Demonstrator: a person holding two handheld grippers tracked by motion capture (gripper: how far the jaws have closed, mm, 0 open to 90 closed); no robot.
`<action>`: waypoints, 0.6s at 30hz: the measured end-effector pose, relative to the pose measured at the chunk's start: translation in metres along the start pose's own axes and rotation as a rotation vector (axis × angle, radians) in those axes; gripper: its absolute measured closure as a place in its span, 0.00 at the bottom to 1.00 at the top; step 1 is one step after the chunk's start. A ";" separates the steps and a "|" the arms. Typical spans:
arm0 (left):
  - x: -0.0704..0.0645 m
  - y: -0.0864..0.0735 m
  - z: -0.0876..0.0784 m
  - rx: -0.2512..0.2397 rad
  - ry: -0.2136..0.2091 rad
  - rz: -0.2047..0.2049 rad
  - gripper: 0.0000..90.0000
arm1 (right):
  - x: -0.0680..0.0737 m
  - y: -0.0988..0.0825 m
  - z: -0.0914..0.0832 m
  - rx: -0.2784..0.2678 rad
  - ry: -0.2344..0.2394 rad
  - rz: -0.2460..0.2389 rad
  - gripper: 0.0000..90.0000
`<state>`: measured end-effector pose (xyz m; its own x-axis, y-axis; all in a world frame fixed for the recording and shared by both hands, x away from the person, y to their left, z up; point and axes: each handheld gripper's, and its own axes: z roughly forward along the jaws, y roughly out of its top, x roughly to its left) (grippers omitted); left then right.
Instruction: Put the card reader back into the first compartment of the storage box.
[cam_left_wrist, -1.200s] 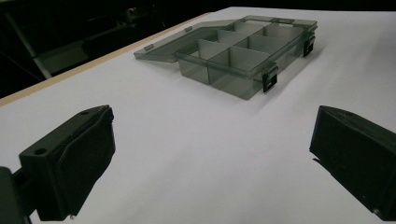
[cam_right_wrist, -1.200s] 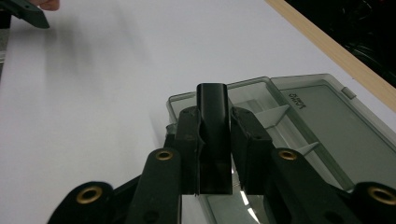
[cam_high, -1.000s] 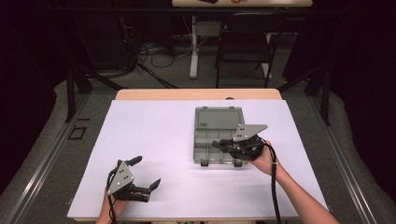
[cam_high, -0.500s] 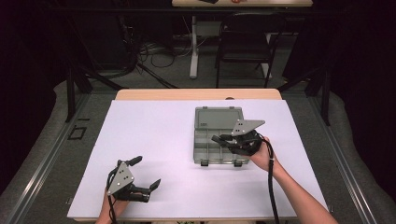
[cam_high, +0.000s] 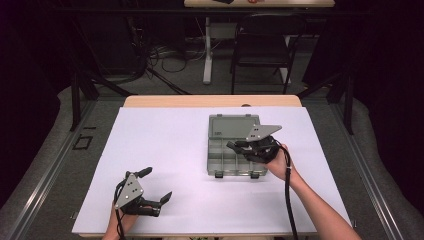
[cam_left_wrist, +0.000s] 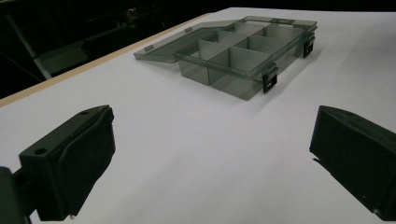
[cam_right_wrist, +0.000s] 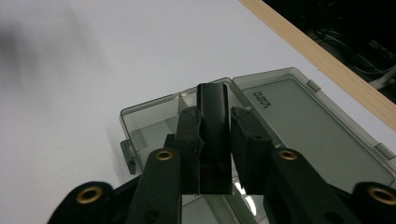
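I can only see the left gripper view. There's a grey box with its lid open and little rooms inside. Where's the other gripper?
Observer: In the high view, the right gripper hangs over the box, above its compartments.
Operator: Is it holding something?
Observer: Yes. In the right gripper view its fingers are shut on a small black block, which is held above the open box, not set down in it.
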<state>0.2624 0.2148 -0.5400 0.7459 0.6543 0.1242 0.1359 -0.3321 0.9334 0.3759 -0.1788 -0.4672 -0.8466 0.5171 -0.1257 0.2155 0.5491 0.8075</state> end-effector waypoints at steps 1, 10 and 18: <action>0.000 0.000 0.000 0.001 -0.001 0.001 0.00 | 0.000 0.000 0.001 -0.001 0.001 0.003 0.82; -0.001 0.000 -0.001 -0.005 0.002 -0.001 0.00 | -0.001 0.006 0.006 0.009 -0.017 0.007 0.82; 0.000 0.000 0.000 -0.002 0.001 -0.001 0.00 | -0.002 0.013 0.014 0.022 -0.020 0.006 0.82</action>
<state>0.2622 0.2151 -0.5399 0.7448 0.6556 0.1238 0.1354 -0.3303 0.9341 0.3867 -0.1634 -0.4649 -0.8352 0.5337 -0.1328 0.2314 0.5601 0.7955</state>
